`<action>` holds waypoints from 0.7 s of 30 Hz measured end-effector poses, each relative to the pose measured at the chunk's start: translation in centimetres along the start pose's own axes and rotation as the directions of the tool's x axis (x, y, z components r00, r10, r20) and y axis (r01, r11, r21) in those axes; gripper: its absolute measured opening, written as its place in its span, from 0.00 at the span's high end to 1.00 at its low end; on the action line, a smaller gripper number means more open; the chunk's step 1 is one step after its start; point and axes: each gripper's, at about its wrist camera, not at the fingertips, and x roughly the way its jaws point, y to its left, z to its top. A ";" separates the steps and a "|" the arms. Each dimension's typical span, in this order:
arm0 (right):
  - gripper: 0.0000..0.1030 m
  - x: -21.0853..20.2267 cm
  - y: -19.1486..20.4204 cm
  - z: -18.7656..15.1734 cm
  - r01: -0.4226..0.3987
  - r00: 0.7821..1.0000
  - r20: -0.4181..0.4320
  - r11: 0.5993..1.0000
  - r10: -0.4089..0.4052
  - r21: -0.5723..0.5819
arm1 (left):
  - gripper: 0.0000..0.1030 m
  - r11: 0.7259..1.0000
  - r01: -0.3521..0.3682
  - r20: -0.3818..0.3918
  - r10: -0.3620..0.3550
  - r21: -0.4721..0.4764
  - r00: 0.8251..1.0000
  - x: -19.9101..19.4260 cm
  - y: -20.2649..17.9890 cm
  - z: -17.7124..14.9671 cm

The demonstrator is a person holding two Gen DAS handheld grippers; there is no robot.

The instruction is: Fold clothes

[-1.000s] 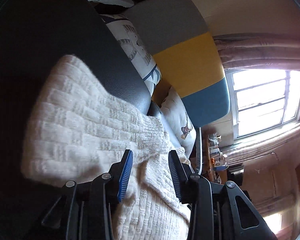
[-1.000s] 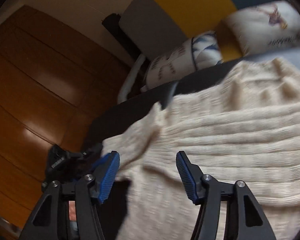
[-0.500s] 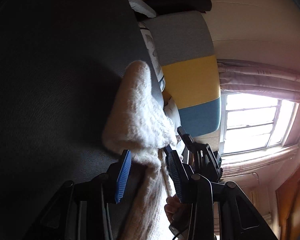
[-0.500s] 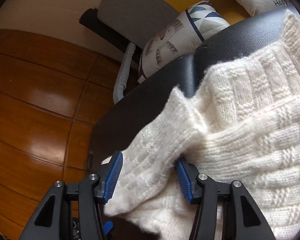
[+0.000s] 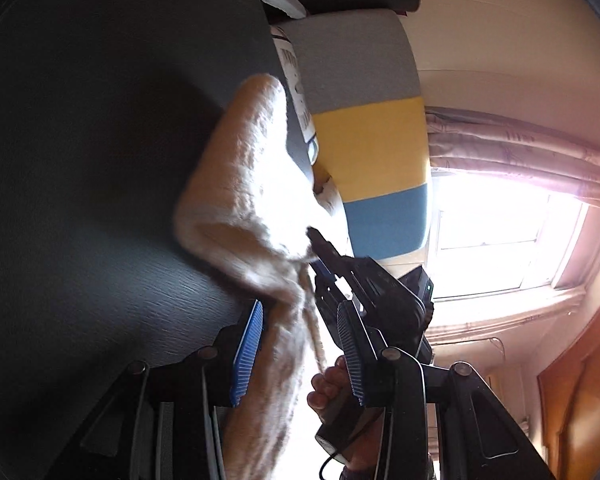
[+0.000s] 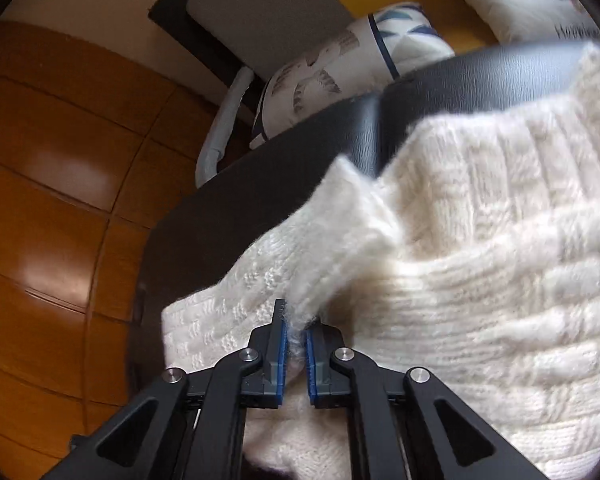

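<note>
The right gripper (image 6: pixel 296 344) is pinching a fold of the cream sweater (image 6: pixel 480 264); the left gripper (image 5: pixel 300 344) is hanging spread around cloth (ungripped). The left should be clamping before lifting, keeping edges level over the black surface (image 5: pixel 80 140).

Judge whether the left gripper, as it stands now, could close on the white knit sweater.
Probably yes: the left gripper is open with the sweater hanging between its pads, nothing blocking.

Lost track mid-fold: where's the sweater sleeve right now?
In the right wrist view, the sleeve is pinched in the right gripper, lifted over the sweater body.
</note>
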 end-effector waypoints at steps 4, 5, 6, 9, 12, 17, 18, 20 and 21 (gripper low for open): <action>0.94 -1.9 0.9 0.9 0.027 0.999 0.025 0.995 -0.025 -0.095 | 0.62 0.999 0.034 -0.012 -0.034 0.011 0.999 2.3 -1.5 -0.7; 0.94 -2.6 1.3 1.0 0.031 0.999 0.034 0.992 -0.027 -0.123 | 0.62 0.999 0.040 -0.014 -0.040 0.015 0.999 3.0 -2.0 -0.9; 0.94 -3.2 1.7 1.2 0.037 0.999 0.043 0.987 -0.030 -0.153 | 0.62 0.999 0.045 -0.016 -0.045 0.020 0.999 3.8 -2.5 -1.1; 0.94 -5.5 2.5 2.0 0.051 0.997 0.073 0.975 -0.036 -0.218 | 0.62 0.998 0.032 -0.019 -0.031 0.055 0.999 6.4 -4.0 -1.4; 0.94 -8.6 2.6 3.1 0.062 0.990 0.136 0.967 -0.029 -0.246 | 0.62 0.995 -0.006 -0.020 0.008 0.100 1.000 9.1 -5.3 -1.6; 0.94 -15.3 -1.1 3.5 0.099 0.965 0.259 0.973 -0.043 -0.207 | 0.62 0.982 -0.091 -0.034 0.098 0.164 0.995 13.1 -6.3 -1.7; 0.94 -16.6 -2.3 3.5 0.101 0.960 0.278 0.978 -0.047 -0.184 | 0.62 0.978 -0.114 -0.032 0.121 0.174 0.992 13.4 -6.2 -1.8; 0.94 -18.9 -5.2 2.8 0.114 0.949 0.308 0.986 -0.071 -0.125 | 0.62 0.972 -0.145 -0.028 0.152 0.184 0.988 13.9 -5.9 -2.0; 0.94 -19.9 -6.8 2.3 0.125 0.944 0.319 0.988 -0.088 -0.096 | 0.62 0.971 -0.160 -0.032 0.168 0.180 0.985 14.0 -5.5 -2.2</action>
